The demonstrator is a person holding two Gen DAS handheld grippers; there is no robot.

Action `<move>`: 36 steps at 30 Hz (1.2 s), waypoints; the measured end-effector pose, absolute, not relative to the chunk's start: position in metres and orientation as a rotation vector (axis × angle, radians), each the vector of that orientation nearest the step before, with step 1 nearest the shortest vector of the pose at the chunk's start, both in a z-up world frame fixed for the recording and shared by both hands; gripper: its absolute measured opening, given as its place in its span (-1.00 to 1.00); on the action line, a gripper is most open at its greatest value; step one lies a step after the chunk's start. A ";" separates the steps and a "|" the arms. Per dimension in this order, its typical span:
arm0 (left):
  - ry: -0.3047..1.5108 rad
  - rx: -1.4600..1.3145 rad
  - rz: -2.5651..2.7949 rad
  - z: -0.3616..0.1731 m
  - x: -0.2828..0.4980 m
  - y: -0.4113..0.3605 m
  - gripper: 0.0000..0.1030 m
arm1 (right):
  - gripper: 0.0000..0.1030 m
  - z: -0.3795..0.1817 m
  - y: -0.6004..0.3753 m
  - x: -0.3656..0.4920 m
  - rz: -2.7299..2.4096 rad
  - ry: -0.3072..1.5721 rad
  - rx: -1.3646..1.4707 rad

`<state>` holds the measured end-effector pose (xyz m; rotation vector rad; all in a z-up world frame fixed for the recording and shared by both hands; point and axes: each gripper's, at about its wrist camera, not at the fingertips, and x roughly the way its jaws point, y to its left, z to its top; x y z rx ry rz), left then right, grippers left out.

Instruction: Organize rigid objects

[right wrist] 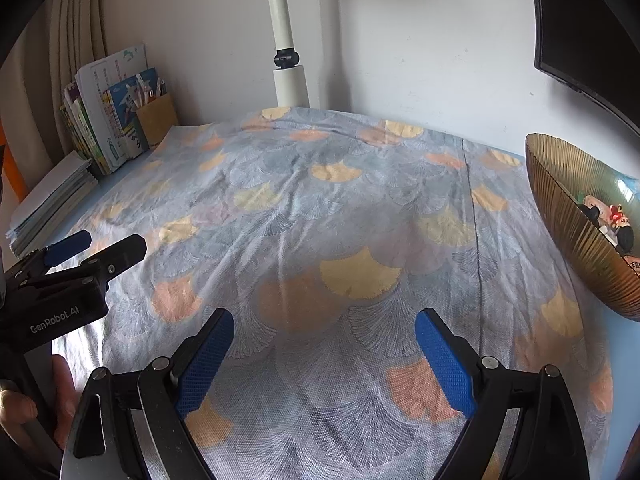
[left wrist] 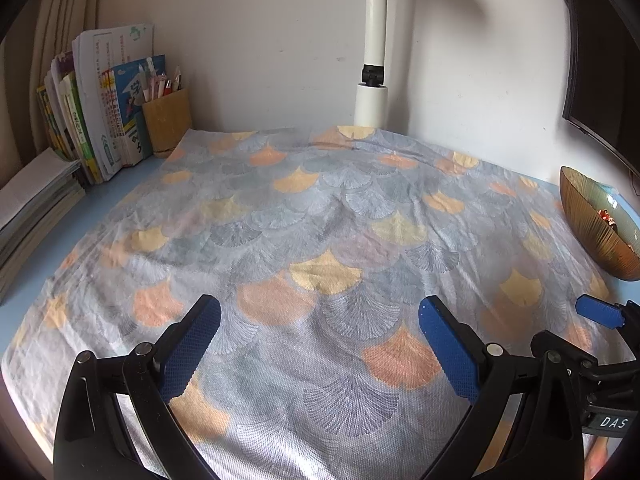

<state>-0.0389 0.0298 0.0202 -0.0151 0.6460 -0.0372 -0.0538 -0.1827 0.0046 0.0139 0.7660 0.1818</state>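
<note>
A ribbed amber bowl (right wrist: pixel 576 224) stands at the right edge of the desk with small figures and trinkets (right wrist: pixel 612 220) inside it. The same bowl (left wrist: pixel 596 224) shows at the far right of the left wrist view. My left gripper (left wrist: pixel 320 316) hangs open over the patterned cloth (left wrist: pixel 320 220) with nothing between its blue pads. My right gripper (right wrist: pixel 324 328) is open too, over the cloth (right wrist: pixel 340 208), also with nothing between its pads. Each gripper appears at the edge of the other's view: the right one (left wrist: pixel 600 316) and the left one (right wrist: pixel 100 246).
Upright books (left wrist: pixel 104 112) and a wooden pen holder (left wrist: pixel 166 122) stand at the back left, beside a flat stack of booklets (left wrist: pixel 32 200). A white lamp pole (left wrist: pixel 374 60) rises at the back wall. A dark monitor (left wrist: pixel 600 60) hangs at the right. A hand (right wrist: pixel 36 404) shows at lower left.
</note>
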 end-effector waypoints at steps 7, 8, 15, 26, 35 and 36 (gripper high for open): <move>0.647 -0.014 -0.035 0.020 -0.039 0.029 0.93 | 0.77 0.004 -0.182 -0.053 0.181 0.771 0.018; 0.647 -0.014 -0.033 0.020 -0.038 0.029 0.93 | 0.77 0.004 -0.182 -0.053 0.181 0.772 0.018; 0.648 -0.003 -0.043 0.020 -0.039 0.028 0.93 | 0.77 0.004 -0.182 -0.052 0.180 0.778 0.021; 0.661 -0.004 -0.042 0.019 -0.038 0.028 0.93 | 0.77 0.002 -0.182 -0.052 0.183 0.784 0.021; 0.667 0.024 -0.041 0.017 -0.038 0.023 0.96 | 0.77 0.000 -0.182 -0.051 0.185 0.792 0.021; 0.665 0.026 -0.040 0.017 -0.038 0.023 0.96 | 0.77 0.000 -0.182 -0.050 0.185 0.793 0.021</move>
